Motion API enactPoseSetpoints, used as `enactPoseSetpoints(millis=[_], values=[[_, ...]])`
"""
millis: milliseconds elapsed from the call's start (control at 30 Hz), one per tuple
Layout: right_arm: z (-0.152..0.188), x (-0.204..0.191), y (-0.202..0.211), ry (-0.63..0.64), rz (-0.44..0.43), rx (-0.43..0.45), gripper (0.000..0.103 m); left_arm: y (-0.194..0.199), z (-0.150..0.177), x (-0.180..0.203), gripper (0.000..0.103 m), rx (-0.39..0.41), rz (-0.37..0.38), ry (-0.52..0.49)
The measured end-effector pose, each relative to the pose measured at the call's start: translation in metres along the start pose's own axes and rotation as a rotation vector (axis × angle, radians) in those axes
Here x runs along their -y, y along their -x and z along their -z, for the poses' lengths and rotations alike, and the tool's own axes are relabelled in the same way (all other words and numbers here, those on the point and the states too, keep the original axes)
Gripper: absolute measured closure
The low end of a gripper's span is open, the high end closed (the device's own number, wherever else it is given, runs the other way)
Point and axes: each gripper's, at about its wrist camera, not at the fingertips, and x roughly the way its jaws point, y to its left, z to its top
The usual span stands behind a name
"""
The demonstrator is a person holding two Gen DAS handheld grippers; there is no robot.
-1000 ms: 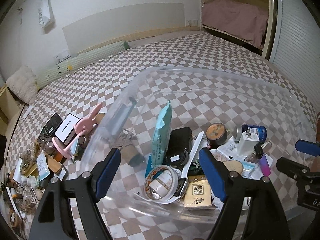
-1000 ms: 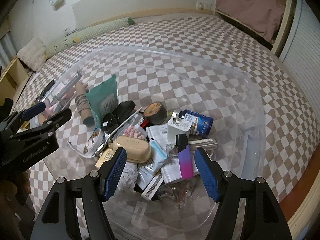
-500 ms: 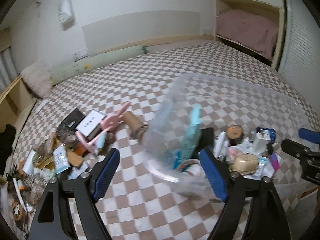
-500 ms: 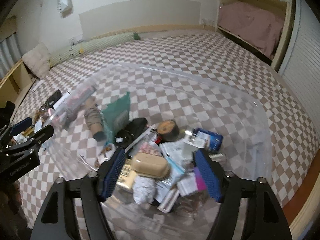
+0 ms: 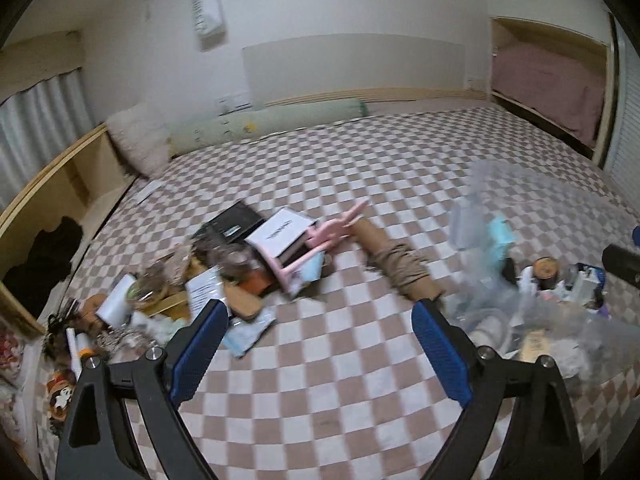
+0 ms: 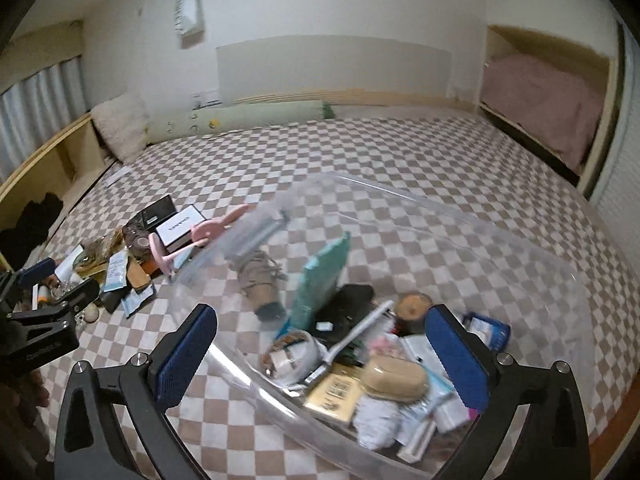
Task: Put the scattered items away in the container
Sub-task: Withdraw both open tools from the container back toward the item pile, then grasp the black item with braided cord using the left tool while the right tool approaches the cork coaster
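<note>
Spreading beneath both grippers is the checkered bedspread, the widest thing in view. Next in size, the clear plastic container sits straight ahead of the right gripper and off to the right of the left gripper; it already holds a jumble that includes a teal packet, a beige case and a white toothbrush. Ahead and to the left of the left gripper lies the pile of scattered items, with a white box and a pink stand on top, well apart from the container. A brown roll lies ahead of the left gripper, between the pile and the container's near wall. The left gripper's jaws have just been opening and stand wide over bare bedspread, with nothing between them. The right gripper's jaws have just been opening too; they stand wide, their pads pressing on nothing, the container's near edge showing between them.
</note>
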Motion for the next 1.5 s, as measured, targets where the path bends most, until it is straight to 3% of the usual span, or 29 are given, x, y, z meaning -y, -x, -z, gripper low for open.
enactPoseSetpoints(millis=[67,533,767,933,1200,1500], values=[[-0.002,-0.014,-0.003,0.015,-0.009,0.009,0.0,-0.001,0.005,-0.017,0.0,-0.003,-0.017,0.008],[-0.011,-0.101,-0.017,0.023,-0.108,0.096,0.0,-0.001,0.036,-0.128,0.0,0.013,-0.154,0.118],[-0.003,-0.153,-0.027,0.086,-0.146,0.112,0.0,-0.008,0.065,-0.175,0.0,-0.036,-0.195,0.145],[0.012,-0.192,-0.04,0.165,-0.165,0.073,0.0,-0.007,0.094,-0.213,0.0,-0.057,-0.246,0.181],[0.047,-0.238,-0.055,0.188,-0.268,0.014,0.0,0.001,0.147,-0.269,0.0,-0.096,-0.288,0.265],[0.084,-0.272,-0.07,0.227,-0.27,-0.03,0.0,0.008,0.199,-0.308,0.0,-0.128,-0.353,0.265]])
